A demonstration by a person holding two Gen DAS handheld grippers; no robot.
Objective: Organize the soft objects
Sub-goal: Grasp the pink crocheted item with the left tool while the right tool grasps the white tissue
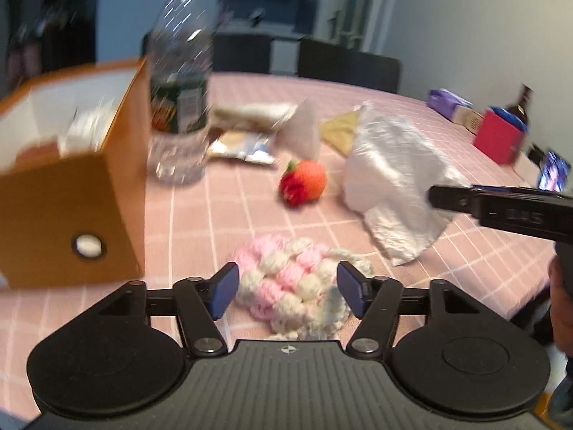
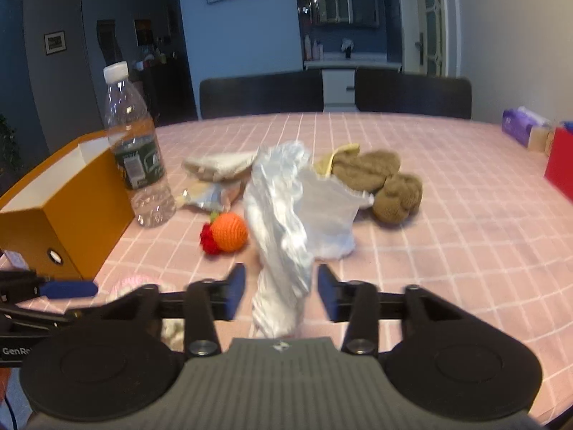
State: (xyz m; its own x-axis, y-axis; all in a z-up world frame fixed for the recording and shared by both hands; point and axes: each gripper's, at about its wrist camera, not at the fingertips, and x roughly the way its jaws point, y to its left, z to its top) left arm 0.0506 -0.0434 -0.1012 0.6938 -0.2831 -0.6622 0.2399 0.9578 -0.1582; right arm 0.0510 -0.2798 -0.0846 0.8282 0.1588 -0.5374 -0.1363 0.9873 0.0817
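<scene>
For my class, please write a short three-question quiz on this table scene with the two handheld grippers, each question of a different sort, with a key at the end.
1. True or false: the pink and white knitted yarn piece lies between the open blue pads of the left gripper.
2. Which thing stands upright beside the orange cardboard box?
A. clear plastic water bottle
B. brown yarn bundle
C. orange crocheted ball with red trim
3. Fill in: the crumpled white plastic bag rises between the pads of the ____ gripper.

Key: 1 true; 2 A; 3 right.
</scene>
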